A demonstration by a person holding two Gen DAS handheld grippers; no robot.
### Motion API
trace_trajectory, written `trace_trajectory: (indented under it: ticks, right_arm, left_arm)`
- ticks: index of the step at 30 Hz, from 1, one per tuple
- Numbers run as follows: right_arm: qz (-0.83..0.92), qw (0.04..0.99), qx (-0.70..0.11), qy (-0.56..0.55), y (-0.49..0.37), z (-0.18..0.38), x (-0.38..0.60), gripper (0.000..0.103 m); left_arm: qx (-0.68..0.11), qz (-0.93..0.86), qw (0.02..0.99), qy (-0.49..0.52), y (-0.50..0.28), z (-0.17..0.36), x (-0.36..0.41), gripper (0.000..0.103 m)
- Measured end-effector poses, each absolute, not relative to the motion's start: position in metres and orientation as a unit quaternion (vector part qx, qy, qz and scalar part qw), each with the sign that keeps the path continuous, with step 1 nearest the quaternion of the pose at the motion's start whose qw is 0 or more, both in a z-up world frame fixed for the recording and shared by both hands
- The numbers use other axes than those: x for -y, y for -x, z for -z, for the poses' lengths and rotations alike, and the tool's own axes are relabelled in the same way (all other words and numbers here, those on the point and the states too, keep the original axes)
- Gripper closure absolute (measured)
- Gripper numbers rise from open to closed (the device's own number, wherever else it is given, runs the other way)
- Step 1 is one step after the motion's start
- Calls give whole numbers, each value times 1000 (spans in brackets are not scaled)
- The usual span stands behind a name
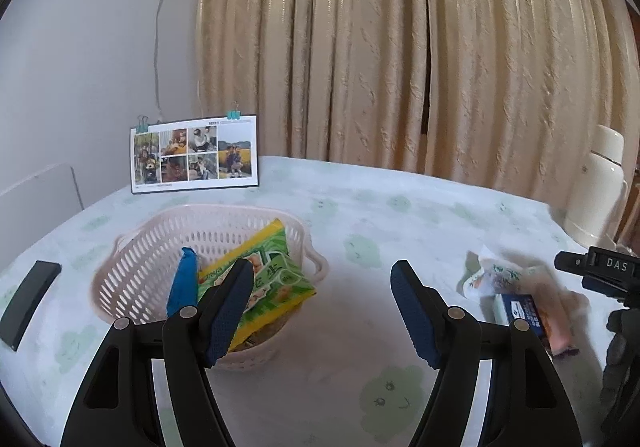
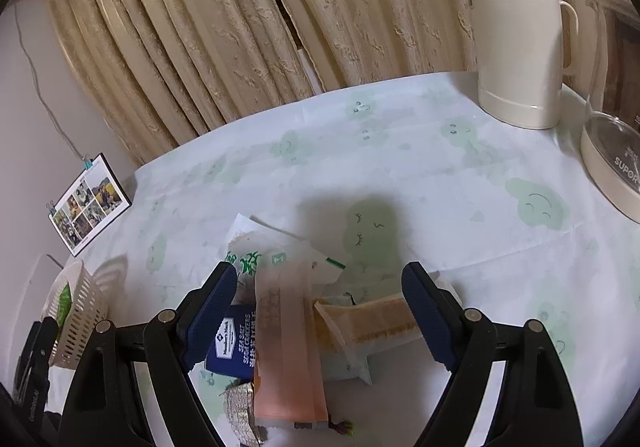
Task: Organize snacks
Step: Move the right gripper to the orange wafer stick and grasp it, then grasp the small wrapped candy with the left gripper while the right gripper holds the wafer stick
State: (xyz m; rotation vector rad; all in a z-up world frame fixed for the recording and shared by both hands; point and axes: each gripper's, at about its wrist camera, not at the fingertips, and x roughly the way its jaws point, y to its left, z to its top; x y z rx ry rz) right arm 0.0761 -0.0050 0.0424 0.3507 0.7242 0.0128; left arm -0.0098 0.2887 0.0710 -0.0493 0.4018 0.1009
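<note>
A pale pink slotted basket (image 1: 136, 267) sits on the table and holds a green-and-yellow snack bag (image 1: 276, 267) and a blue packet (image 1: 182, 279). My left gripper (image 1: 322, 311) hovers open just right of the basket, its left finger overlapping the green bag in view. A heap of snack packets lies to the right (image 1: 520, 295). My right gripper (image 2: 320, 315) is open above that heap, straddling a long pink-orange packet (image 2: 286, 343), a dark blue packet (image 2: 232, 343) and a tan bar (image 2: 372, 323). The basket (image 2: 84, 311) shows at the far left.
A photo calendar (image 1: 195, 154) stands at the table's back left, against the curtain. A cream thermos jug (image 2: 516, 47) and a glass kettle (image 2: 612, 151) stand at the back right. A black flat object (image 1: 28, 303) lies near the left edge.
</note>
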Motion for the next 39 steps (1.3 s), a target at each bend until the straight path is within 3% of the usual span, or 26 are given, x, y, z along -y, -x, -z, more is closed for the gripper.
trace_trajectory:
  ticks: [2, 10, 13, 29, 36, 39]
  right_arm:
    - [-16, 921, -353, -165, -74, -43, 3, 21]
    - [-48, 918, -362, -158, -55, -39, -9, 47]
    - [-60, 918, -358, -162, -50, -41, -10, 52]
    - [-42, 915, -391, -87, -57, -22, -33, 58]
    - [-21, 918, -390, -62, -58, -22, -33, 75]
    - [-32, 917, -391, -72, -57, -24, -32, 75]
  left_arm:
    - [-197, -49, 979, 23, 9, -71, -288, 31]
    - [-196, -51, 979, 20, 10, -71, -287, 31]
    - [-187, -56, 981, 7, 11, -72, -284, 31]
    - [-187, -51, 981, -9, 10, -69, -276, 31]
    - [-186, -50, 981, -14, 11, -66, -274, 31]
    - [-186, -52, 981, -14, 11, -66, -274, 31]
